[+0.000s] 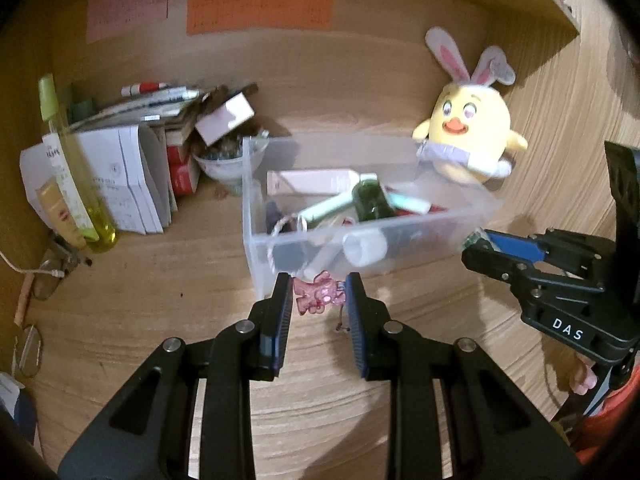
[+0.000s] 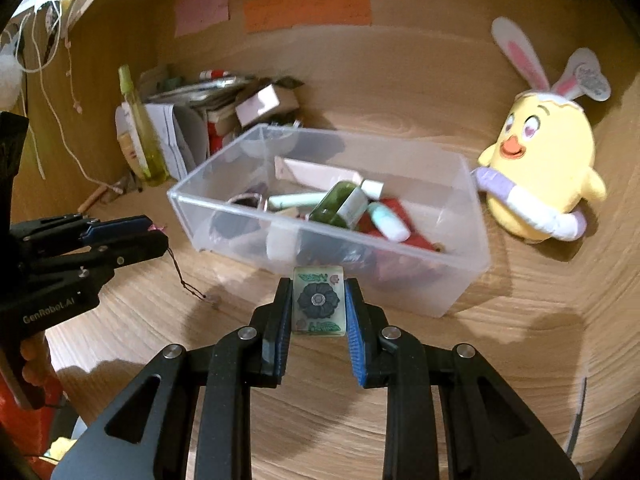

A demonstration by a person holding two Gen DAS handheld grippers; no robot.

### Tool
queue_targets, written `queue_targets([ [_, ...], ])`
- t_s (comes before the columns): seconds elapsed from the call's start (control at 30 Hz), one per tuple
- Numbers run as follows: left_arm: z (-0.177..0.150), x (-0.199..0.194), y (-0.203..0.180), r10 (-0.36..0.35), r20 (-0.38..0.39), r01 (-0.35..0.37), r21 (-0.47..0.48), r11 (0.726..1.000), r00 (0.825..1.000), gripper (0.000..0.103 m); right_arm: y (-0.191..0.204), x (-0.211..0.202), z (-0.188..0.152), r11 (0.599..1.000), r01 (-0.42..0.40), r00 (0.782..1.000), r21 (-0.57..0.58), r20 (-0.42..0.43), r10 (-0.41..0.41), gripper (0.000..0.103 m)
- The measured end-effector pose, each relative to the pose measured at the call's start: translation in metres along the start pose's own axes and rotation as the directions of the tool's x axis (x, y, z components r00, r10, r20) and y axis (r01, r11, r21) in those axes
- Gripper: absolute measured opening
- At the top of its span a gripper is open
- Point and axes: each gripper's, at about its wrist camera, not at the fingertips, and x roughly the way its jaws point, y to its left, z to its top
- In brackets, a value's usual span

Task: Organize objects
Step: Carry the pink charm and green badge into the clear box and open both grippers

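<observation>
A home study nook: wooden desk [image 1: 168, 280], stacked papers [image 1: 128, 176], plush chick [image 1: 468, 128], wall notes [image 1: 260, 10]

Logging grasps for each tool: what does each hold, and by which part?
The left tool clamps a pink bear charm by its two sides. The right tool clamps a flower-printed tile by its two long edges.

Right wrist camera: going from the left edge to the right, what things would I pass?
Left gripper pinching a small pink charm → yellow spray bottle → clear plastic box with the right gripper gripping a flowered tile in front of it → yellow chick plush toy.
</observation>
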Motion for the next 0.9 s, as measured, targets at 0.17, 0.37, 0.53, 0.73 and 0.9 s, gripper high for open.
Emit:
queue_targets([
  [0.17, 0.012, -0.009, -0.003, -0.007, 0.042, 0.007, -0.006, 1.000, 0.999, 0.027, -0.007, -0.013, 0.008, 1.000, 0.014, 0.999, 0.009, 0.044, -0.014, 0.022],
  [0.37, 0.026, -0.019, -0.005, -0.006, 0.096, 0.007, -0.009, 1.000, 0.995, 0.027, -0.016, -0.027, 0.020, 0.999, 0.026, 0.995, 0.021, 0.100, -0.028, 0.022],
  [0.53, 0.040, -0.025, -0.004, -0.002, 0.136, 0.004, -0.016, 1.000, 0.991, 0.027, -0.021, -0.035, 0.029, 0.999, 0.035, 0.990, 0.028, 0.133, -0.038, 0.022],
  [0.73, 0.057, -0.028, -0.002, 0.009, 0.180, -0.006, -0.018, 1.000, 0.984, 0.027, -0.027, -0.042, 0.040, 0.998, 0.050, 0.984, 0.028, 0.170, -0.054, 0.022],
  [0.9, 0.068, -0.024, 0.001, 0.015, 0.192, -0.009, -0.032, 0.999, 0.981, 0.027, -0.030, -0.044, 0.050, 0.998, 0.062, 0.979, 0.026, 0.191, -0.066, 0.022],
])
